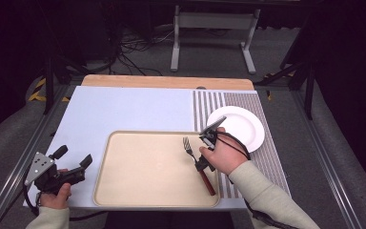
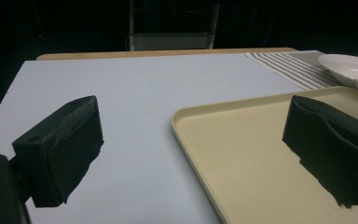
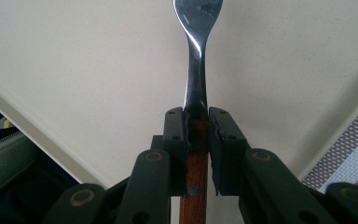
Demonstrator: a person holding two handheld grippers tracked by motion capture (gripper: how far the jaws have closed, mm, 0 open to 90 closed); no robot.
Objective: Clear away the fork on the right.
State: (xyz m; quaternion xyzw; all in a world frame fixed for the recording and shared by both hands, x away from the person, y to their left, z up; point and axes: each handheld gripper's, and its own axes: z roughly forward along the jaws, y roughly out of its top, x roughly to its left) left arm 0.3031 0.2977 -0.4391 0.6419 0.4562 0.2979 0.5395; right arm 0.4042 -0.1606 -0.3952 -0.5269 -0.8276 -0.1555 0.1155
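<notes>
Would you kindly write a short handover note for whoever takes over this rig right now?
Right claw: shut on the fork, pads clamped where the wooden handle meets the metal neck, over the right side of the beige tray.
Left claw: open, holding nothing, at the tray's left edge.
White plate: on the striped mat, nothing on it.
Done: fork gripped.
Left: probably set the fork down; whether it touches the tray is unclear.

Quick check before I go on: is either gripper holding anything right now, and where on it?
The right gripper is clamped on the fork at the top of its wooden handle, where the metal neck starts. The left gripper holds nothing; its jaws stand open.
</notes>
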